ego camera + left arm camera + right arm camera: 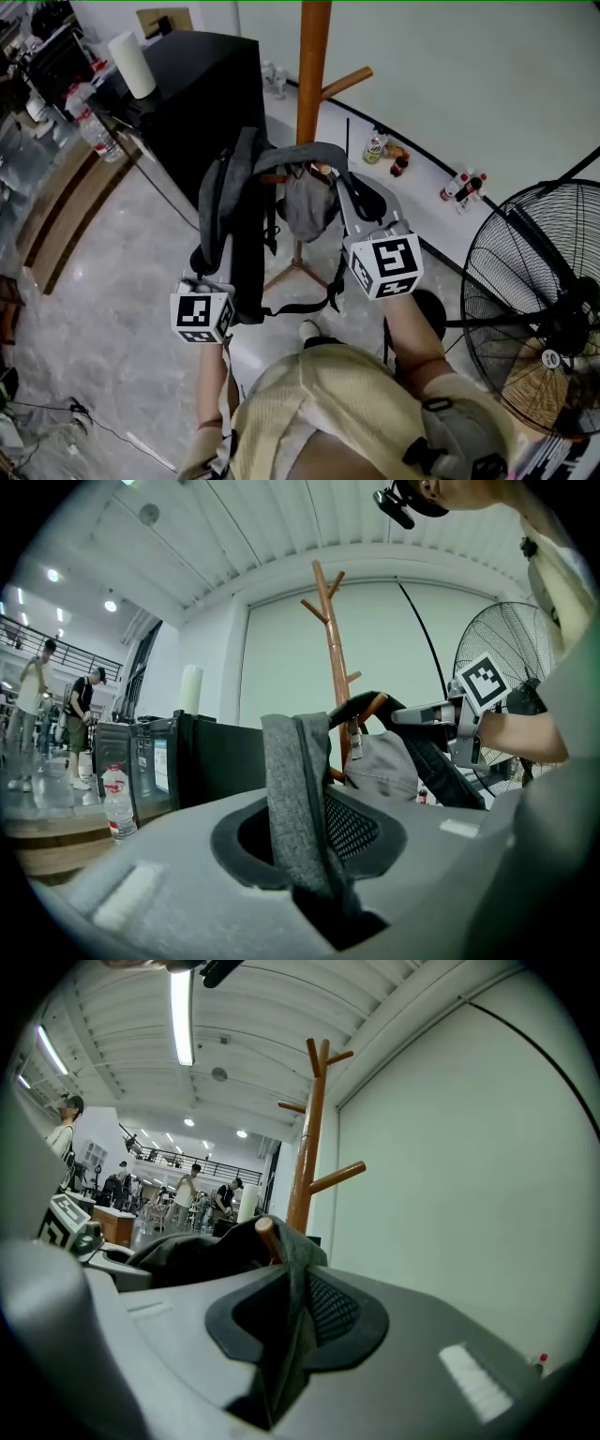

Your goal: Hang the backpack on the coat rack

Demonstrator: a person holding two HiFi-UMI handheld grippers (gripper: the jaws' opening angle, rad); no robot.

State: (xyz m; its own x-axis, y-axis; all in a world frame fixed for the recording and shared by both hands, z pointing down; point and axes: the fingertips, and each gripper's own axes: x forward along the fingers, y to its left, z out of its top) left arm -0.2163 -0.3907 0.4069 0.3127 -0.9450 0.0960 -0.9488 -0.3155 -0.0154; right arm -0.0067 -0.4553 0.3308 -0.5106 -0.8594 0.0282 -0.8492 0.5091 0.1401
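- Grey plastic left gripper (305, 834) with a marker cube, held about level: jaws pinched on a grey fabric backpack strap (289, 771).
- Grey plastic right gripper (284, 1321), level: jaws pinched on a dark fabric strap (292, 1274).
- Left forearm (210, 384) and right forearm (412, 339) reach forward, apart.

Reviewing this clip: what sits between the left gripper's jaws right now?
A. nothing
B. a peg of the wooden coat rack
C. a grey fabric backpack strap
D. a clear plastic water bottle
C: in the left gripper view, the left gripper is closed on the grey fabric backpack strap, which rises from between its jaws.
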